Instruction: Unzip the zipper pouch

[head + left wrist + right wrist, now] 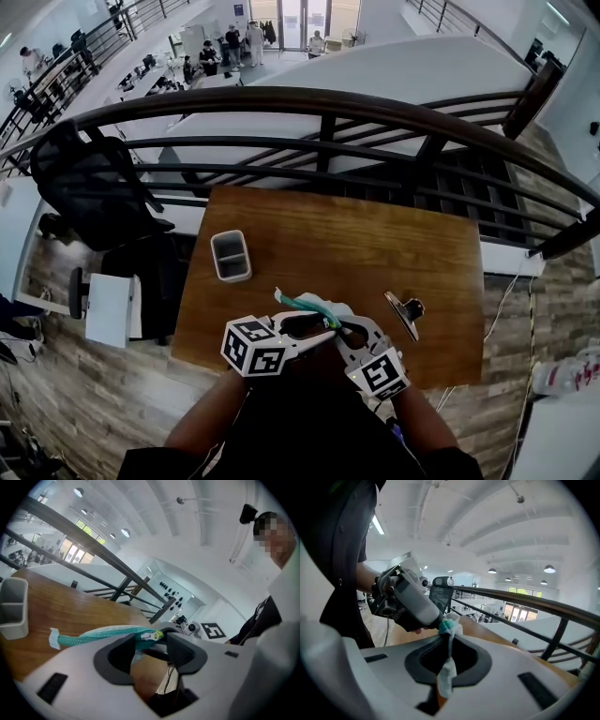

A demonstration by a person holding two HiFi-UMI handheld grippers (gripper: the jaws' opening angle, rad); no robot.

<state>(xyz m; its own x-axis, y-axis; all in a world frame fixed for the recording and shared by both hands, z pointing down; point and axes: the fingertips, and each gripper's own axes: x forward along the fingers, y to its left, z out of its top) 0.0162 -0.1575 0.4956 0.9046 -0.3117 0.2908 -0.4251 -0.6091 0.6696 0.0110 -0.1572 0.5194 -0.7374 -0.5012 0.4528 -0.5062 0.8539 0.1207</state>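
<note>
Left gripper [151, 643] has its jaws spread, and the zipper slider [153, 634] sits in the gap between them with no pad pressing on it — it grips nothing. From the slider, the zipper pouch [105, 632] and its teal teeth run out to this claw's left, held above the wooden table [70, 606]. Right gripper [447, 639], just opposite, is pressed together on the pouch's white fabric. The next move is probably to close on the slider and draw it leftward along the teeth — right claw anchoring

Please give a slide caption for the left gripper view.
Left gripper, jaws apart, around the zipper pouch's slider.
</note>
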